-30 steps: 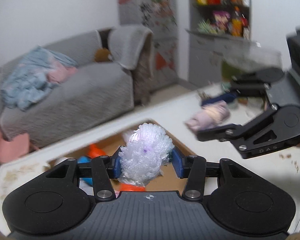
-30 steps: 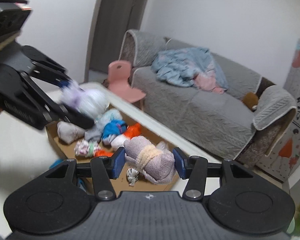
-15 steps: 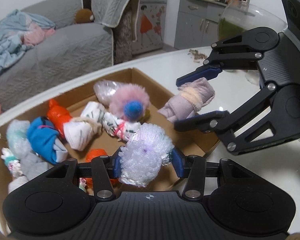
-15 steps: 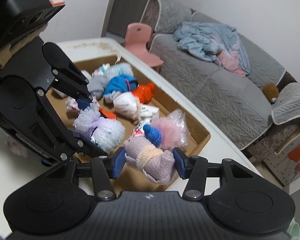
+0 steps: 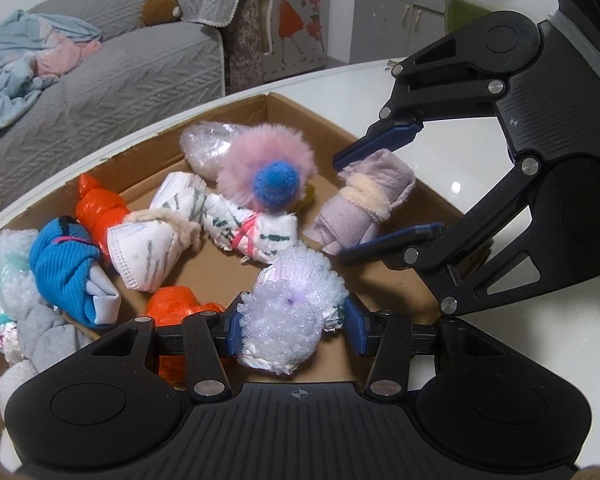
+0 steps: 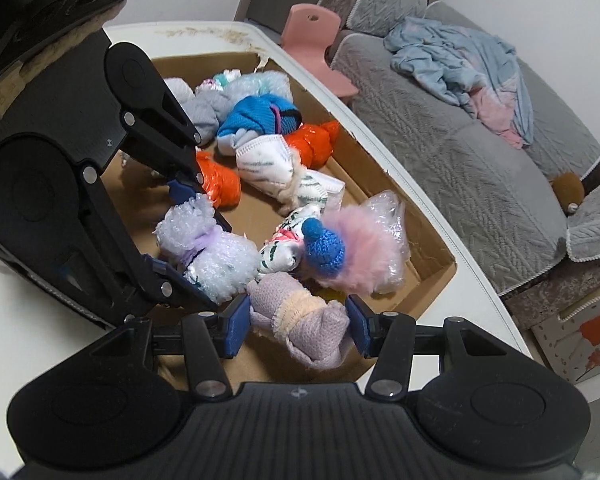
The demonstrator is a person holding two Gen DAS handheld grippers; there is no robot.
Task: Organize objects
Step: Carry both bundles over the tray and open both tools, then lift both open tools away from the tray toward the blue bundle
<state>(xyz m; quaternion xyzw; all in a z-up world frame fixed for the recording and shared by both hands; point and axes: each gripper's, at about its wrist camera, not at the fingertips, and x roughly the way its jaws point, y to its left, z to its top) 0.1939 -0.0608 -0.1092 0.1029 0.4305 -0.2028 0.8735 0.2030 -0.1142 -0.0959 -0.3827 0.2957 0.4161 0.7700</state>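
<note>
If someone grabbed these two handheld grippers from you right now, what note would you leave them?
Left gripper: jaws shut on a white bubble-wrap bundle, over the cardboard box.
Right gripper: jaws shut on a lilac cloth roll, over the box's near corner.
Done: other bundles already lie in the box, including the pink fluffy bundle and blue knit roll.
Left: release both bundles into the box.

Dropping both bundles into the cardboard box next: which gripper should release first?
Probably left. The left gripper holds its white bubble-wrap bundle over bare box floor; the right gripper's lilac cloth roll hangs by the box's near wall.
</note>
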